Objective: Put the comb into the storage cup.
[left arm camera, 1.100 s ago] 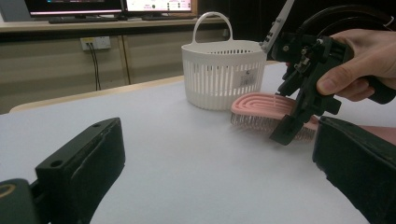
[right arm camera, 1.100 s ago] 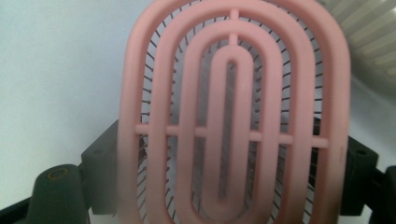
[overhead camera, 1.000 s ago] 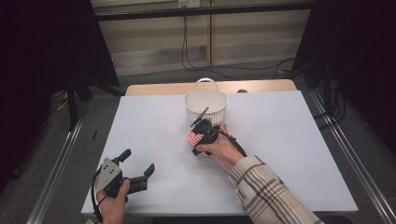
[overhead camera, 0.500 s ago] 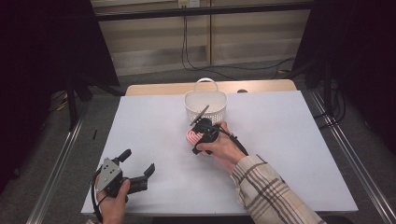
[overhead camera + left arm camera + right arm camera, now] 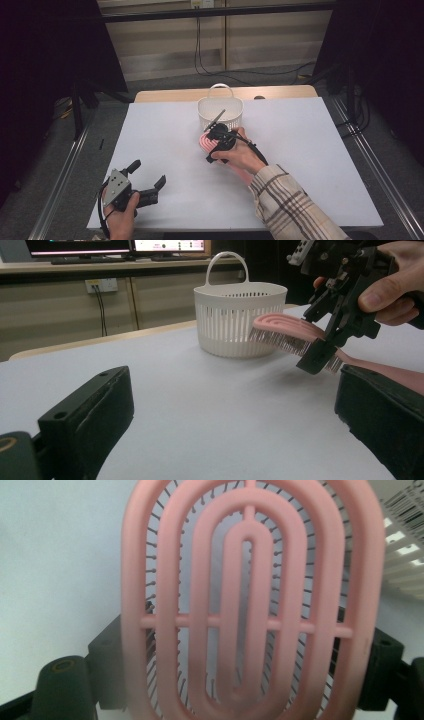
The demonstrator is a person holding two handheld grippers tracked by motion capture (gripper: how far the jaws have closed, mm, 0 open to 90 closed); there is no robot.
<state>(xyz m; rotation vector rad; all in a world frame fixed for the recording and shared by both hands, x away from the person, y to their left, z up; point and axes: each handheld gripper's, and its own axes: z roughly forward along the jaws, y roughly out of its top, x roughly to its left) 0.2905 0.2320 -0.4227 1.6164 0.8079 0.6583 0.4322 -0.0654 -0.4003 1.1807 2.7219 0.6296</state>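
My right gripper (image 5: 216, 137) is shut on a pink oval hairbrush (image 5: 203, 142), holding it just above the table in front of a white slotted basket (image 5: 202, 107). In the left gripper view the hairbrush (image 5: 285, 330) hangs bristles down, tilted, with the right gripper (image 5: 325, 347) clamped across its sides beside the basket (image 5: 240, 315). The right gripper view looks onto the back of the hairbrush (image 5: 250, 605), with a black jaw at each side. My left gripper (image 5: 148, 171) rests at the table's near left corner, open with nothing between its fingers.
The white table (image 5: 310, 150) spreads wide around both hands. The basket's handle (image 5: 220, 88) stands upright near the far edge. Metal rails (image 5: 60, 185) run along both sides of the table, and cables hang behind it.
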